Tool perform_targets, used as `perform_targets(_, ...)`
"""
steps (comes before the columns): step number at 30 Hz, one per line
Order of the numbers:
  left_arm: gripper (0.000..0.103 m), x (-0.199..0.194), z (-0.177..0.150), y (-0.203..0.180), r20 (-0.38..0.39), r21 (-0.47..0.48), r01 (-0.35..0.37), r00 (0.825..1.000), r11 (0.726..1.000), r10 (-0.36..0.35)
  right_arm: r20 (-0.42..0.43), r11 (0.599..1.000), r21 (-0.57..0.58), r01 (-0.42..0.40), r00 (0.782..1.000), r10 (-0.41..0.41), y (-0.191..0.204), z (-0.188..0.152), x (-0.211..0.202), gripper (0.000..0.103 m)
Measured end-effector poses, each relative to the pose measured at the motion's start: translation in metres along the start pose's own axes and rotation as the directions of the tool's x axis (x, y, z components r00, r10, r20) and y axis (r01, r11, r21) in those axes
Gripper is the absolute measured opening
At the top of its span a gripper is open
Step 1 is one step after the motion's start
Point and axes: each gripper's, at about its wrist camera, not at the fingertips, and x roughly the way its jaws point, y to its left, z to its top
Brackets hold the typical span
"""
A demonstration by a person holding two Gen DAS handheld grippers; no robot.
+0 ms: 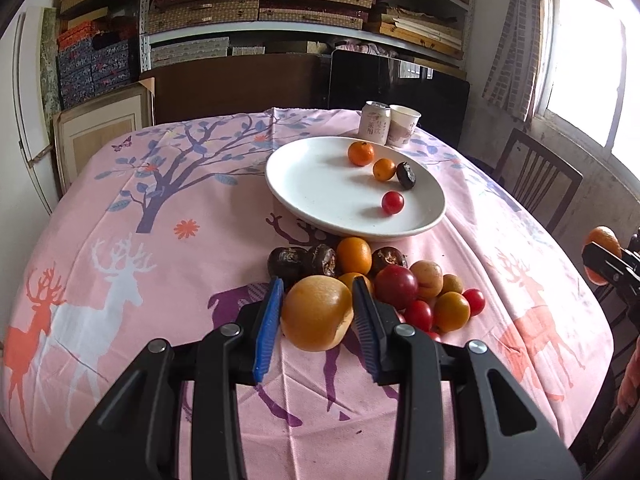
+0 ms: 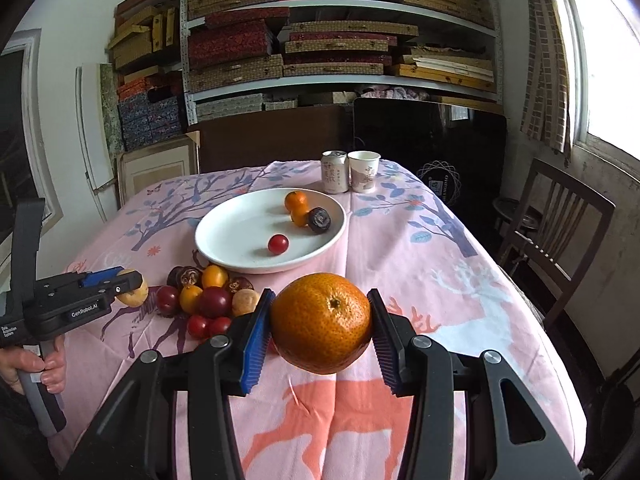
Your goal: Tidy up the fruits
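black tongs [image 1: 318,300], blue ribbed pads [image 1: 266,328], silver screws

a table under a pink cloth [image 1: 168,240] printed with deer and trees. lying on it: a white plate [image 1: 312,188] toward the far side, a drink can [image 1: 374,123] and a paper cup [image 1: 403,125] side by side touching behind the plate, and a heap of small fruit [image 1: 400,280] just in front of the plate's near rim.
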Motion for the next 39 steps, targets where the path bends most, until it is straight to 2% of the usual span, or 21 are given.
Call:
perform_targets(5,0.035,0.005,0.015,-0.002,-0.017,0.051,-0.035,0.999,0.998,0.036,-0.045,0.997,-0.046,-0.054,0.998,0.052,0.011,0.019,0.025,0.047)
perform_targets(8,0.035,0.01,0.023,-0.006,-0.019,0.07,-0.061,0.998,0.996,0.062,-0.044,0.995,-0.079,-0.058,0.998,0.055,0.014,0.027,0.035,0.047)
perform_targets(12,0.035,0.013,0.029,-0.01,-0.029,0.072,-0.021,0.999,0.997,0.023,-0.047,0.994,-0.053,-0.091,0.995,0.089,0.009,0.033,0.044,0.047)
perform_targets(16,0.035,0.011,0.036,-0.014,-0.037,0.073,-0.018,0.999,0.997,0.021,-0.047,0.994,0.014,-0.106,0.993,0.106,-0.005,0.041,0.051,0.047)
perform_targets(19,0.035,0.006,0.047,-0.013,-0.018,0.064,-0.022,1.0,0.998,0.024,-0.033,0.996,0.014,-0.085,0.996,0.086,-0.013,0.048,0.052,0.047)
perform_targets(23,0.035,0.004,0.058,-0.013,0.018,0.061,-0.045,0.999,0.997,0.044,-0.037,0.995,0.007,-0.097,0.995,0.097,-0.021,0.056,0.059,0.047)
perform_targets(28,0.035,0.019,0.063,-0.019,-0.009,0.113,-0.038,0.999,0.993,0.04,-0.038,0.996,-0.013,-0.087,0.995,0.087,-0.017,0.06,0.071,0.047)
perform_targets(31,0.035,0.033,0.067,-0.022,-0.023,0.15,-0.036,0.999,0.988,0.04,0.012,0.993,-0.043,-0.112,0.994,0.113,-0.009,0.06,0.072,0.047)
perform_targets(33,0.035,0.041,0.072,-0.023,-0.021,0.143,-0.033,0.999,0.989,0.036,0.024,0.991,-0.045,-0.122,0.992,0.124,-0.005,0.064,0.075,0.047)
perform_targets(36,0.035,0.05,0.079,-0.021,0.012,0.103,-0.015,1.0,0.995,0.013,-0.004,0.992,-0.023,-0.127,0.992,0.127,-0.004,0.075,0.089,0.047)
perform_targets(39,0.035,0.067,0.087,-0.021,0.002,0.065,-0.018,1.0,0.998,0.018,-0.013,0.993,-0.023,-0.117,0.993,0.117,-0.004,0.086,0.105,0.047)
